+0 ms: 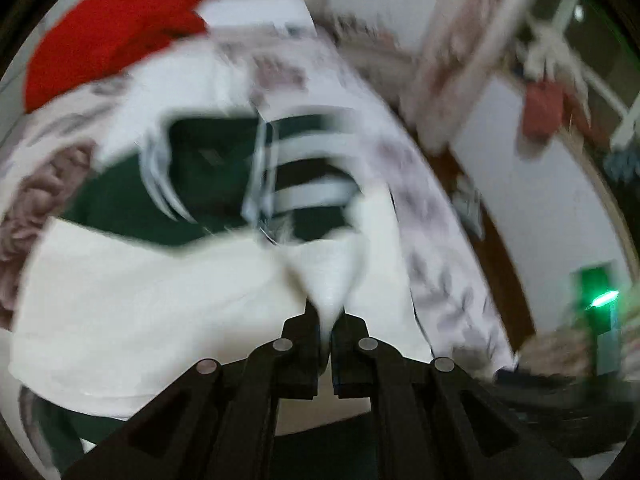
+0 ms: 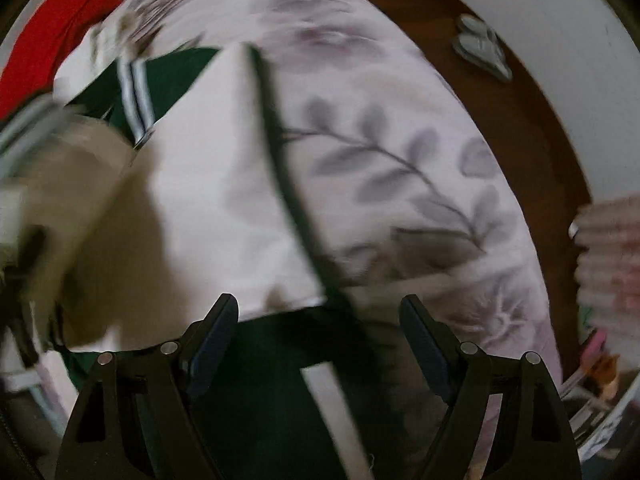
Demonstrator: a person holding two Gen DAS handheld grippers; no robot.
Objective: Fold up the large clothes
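Observation:
A large green and white garment (image 1: 132, 280) with striped trim lies on a bed with a leaf-print cover (image 1: 436, 240). My left gripper (image 1: 326, 316) is shut on a pinched peak of the garment's white cloth, which is pulled up taut between the fingers. In the right wrist view the same garment (image 2: 208, 184) spreads over the cover, with a dark green edge band running down its middle. My right gripper (image 2: 320, 312) stands open above the garment's dark green lower part, with nothing between its fingers. Both views are blurred by motion.
A red cloth (image 1: 112, 28) lies at the bed's far left corner. A mauve fuzzy blanket (image 1: 36, 200) sits at the left. Brown floor (image 2: 520, 112) runs along the bed's right side with a grey slipper pair (image 2: 480, 48). A stack of pink folded cloth (image 2: 612, 256) stands at the right.

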